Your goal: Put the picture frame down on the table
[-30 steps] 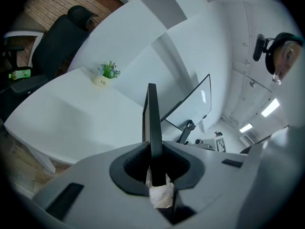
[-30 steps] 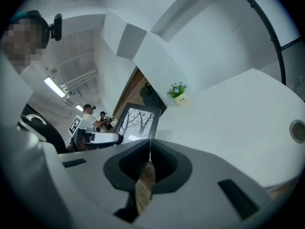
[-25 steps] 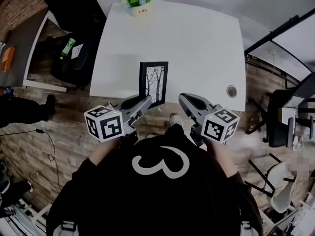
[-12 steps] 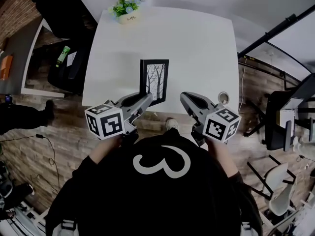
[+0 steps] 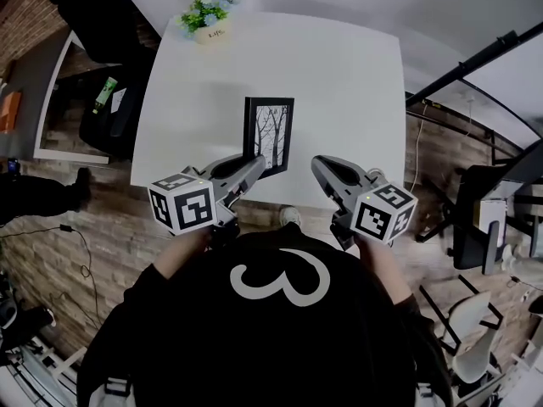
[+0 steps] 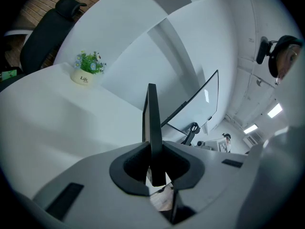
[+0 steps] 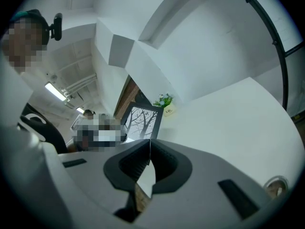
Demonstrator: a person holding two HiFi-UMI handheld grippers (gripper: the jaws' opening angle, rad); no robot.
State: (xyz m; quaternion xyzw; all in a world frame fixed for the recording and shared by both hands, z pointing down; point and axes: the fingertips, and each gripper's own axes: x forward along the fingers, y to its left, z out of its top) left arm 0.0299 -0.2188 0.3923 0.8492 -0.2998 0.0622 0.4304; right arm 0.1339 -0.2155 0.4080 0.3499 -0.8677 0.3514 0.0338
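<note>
Two hand-held grippers in view, one loaded. The left hand-held gripper (image 6: 153, 149) is clamped on the frame (image 5: 269, 136). Its own view shows the frame edge-on, standing straight up out of the closed jaws. The right hand-held gripper (image 7: 148, 151) has its jaws pressed together with nothing between them.

Location: the frame sits over the near part of the desk (image 5: 339, 83), close to the edge nearest the person, gripped low on its left side. We cannot tell whether its bottom edge touches the desk. The plant (image 5: 204, 15) is well apart at the far corner.

Risks, as we judge them:
- The grip is on a thin edge near one corner, so the frame could pivot or slip in the jaws when it is tilted towards flat.
- If let go while upright, it would likely topple and slap down on its face.
- It is close to the near edge, so a release here could leave part of it overhanging, or drop it to the floor.

Pose: both hand-held grippers reach forward from the person's chest, side by side and angled slightly downward. The right tip is just beside the frame's lower right corner, and we see no contact.
</note>
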